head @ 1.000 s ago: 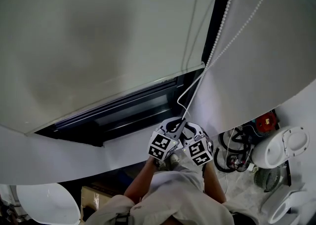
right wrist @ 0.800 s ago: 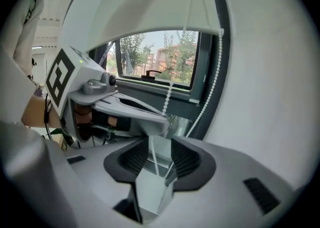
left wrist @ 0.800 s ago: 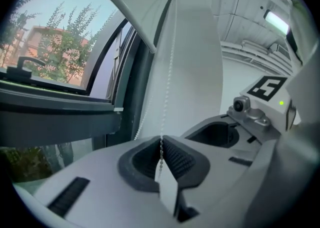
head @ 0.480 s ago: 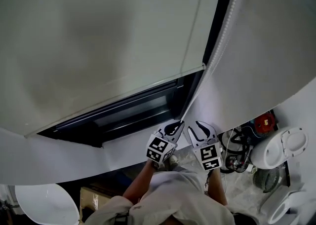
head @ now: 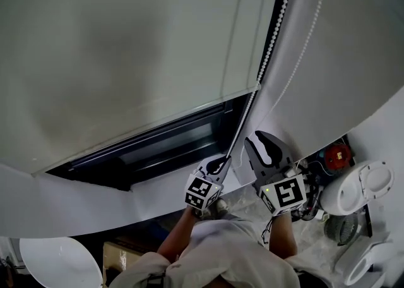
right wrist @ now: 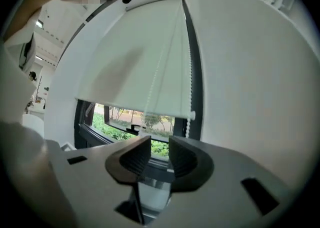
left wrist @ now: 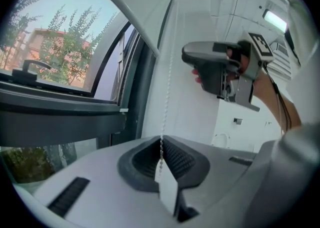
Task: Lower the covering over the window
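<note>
The roller blind (head: 126, 59) hangs over the upper part of the window (head: 164, 148), and a dark strip of frame and glass shows below its hem. Its bottom rail (head: 145, 126) sits about where it was a second ago. Back then both grippers were low and side by side at the bead chain (head: 274, 34). Now the right gripper (head: 260, 144) has risen above the left gripper (head: 222, 162).

The right gripper's jaws stand wide apart and have just been closing a little. Only the window shows through the gap between them in the right gripper view. The left gripper has stayed put, its jaws pinched tight on the chain. In the left gripper view the chain runs straight up from the pads, and a small white tag (left wrist: 167, 187) hangs just below them.

The blind's sheet faces into the room and drops from above. Its long axis is the rail, which lies across the window. In the head view the rail runs from lower left to upper right and ends beside the chain.
</note>
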Motion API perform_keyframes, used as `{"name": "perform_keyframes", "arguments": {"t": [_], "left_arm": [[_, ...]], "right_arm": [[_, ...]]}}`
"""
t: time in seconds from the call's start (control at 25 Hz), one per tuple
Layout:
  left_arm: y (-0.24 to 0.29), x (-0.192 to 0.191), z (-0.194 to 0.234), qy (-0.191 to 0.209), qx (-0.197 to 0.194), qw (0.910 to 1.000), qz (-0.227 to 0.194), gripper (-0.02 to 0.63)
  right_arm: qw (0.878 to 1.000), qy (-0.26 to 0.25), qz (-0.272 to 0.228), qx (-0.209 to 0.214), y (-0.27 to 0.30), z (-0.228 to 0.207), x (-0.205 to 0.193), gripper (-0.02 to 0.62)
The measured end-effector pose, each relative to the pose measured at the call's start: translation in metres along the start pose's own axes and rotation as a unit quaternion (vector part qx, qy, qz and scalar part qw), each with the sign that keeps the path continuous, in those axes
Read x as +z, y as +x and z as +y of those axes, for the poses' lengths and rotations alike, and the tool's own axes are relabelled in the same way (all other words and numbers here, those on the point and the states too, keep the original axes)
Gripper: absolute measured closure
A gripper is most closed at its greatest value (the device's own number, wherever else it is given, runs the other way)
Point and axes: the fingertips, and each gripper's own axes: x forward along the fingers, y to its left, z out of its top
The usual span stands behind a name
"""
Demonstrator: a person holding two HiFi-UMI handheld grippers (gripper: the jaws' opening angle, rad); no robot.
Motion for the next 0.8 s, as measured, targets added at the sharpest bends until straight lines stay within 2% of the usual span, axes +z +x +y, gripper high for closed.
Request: {"name": "perform_keyframes", "arguments": {"t": [0.44, 0.6, 0.64, 0.8], "left_arm": [[0.0, 0.0, -0.006, 0.014, 0.004, 0.9999, 0.002, 0.585], [0.001, -0.002, -0.01, 0.019, 0.005, 0.9998, 0.002, 0.586], [0.0, -0.002, -0.01, 0.02, 0.006, 0.9998, 0.002, 0.585], [0.0, -0.005, -0.012, 0.024, 0.01, 0.9997, 0.006, 0.586]], "right_arm": [[0.993, 0.006, -0.111, 0.034, 0.011, 0.002, 0.093, 0.503], [0.992, 0.016, -0.119, 0.039, 0.017, 0.002, 0.1, 0.535], [0.992, 0.024, -0.12, 0.041, 0.018, 0.003, 0.099, 0.578], [0.987, 0.082, -0.134, 0.037, 0.017, 0.0, 0.094, 0.598]]}}
